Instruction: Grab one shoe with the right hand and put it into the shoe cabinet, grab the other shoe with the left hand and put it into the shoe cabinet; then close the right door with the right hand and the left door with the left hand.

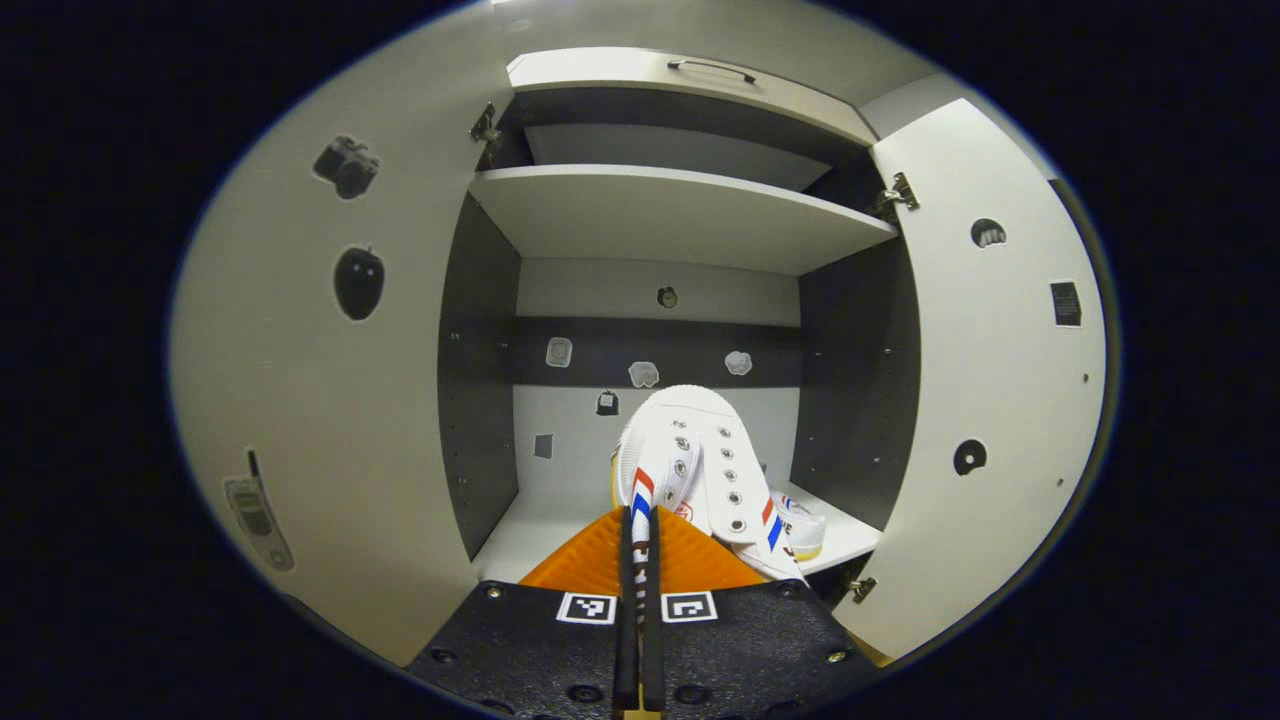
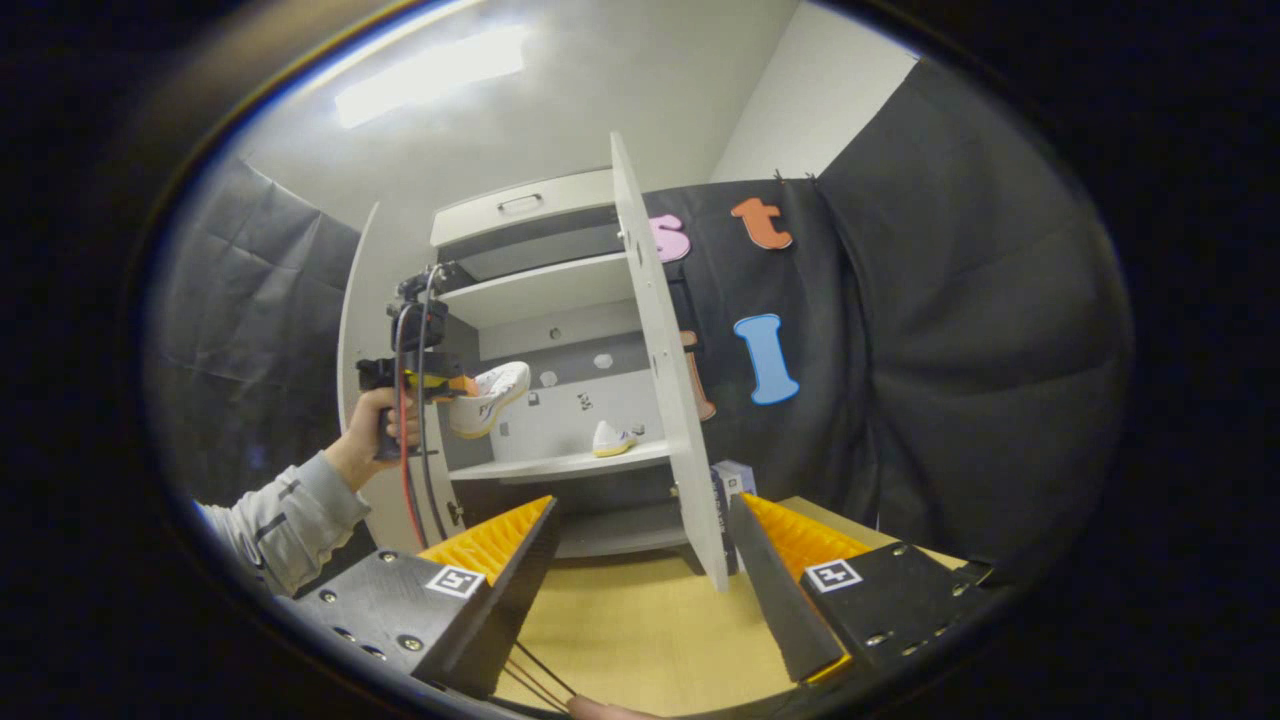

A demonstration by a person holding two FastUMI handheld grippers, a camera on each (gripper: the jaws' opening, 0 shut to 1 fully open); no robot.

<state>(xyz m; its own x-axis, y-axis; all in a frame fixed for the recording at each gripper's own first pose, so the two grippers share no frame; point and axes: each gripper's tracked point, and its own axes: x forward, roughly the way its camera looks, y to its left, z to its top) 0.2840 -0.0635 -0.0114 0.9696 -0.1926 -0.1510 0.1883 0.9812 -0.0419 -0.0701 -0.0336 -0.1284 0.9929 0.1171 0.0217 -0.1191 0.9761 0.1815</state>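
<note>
Now, taking the shoe cabinet (image 2: 545, 290) as the landmark: in the right gripper view a person's hand (image 2: 372, 425) and grey sleeve (image 2: 285, 520) reach in at its left side, just in front of the left door (image 2: 355, 300), which stands swung open. That hand holds the left gripper (image 2: 455, 385), whose orange fingers are clenched on a white shoe (image 2: 490, 395); the shoe hangs in the air in front of the middle compartment, above the shelf (image 2: 560, 463), toe tilted up. In the left gripper view the same held shoe (image 1: 690, 460) is pinched by its edge between the pressed-together fingers (image 1: 590, 560), pointing into the cabinet's open middle compartment. Further right, the other shoe (image 2: 612, 440) already sits on that shelf, towards the cabinet's right side; in the left gripper view it (image 1: 800, 530) peeks out just beyond the held one. The right door (image 2: 665, 360) stands wide open, edge-on. Nearest the camera, in front of the cabinet over a wooden floor (image 2: 640, 620), the right gripper (image 2: 640, 555) is released, its fingers spread wide with nothing between them
</note>
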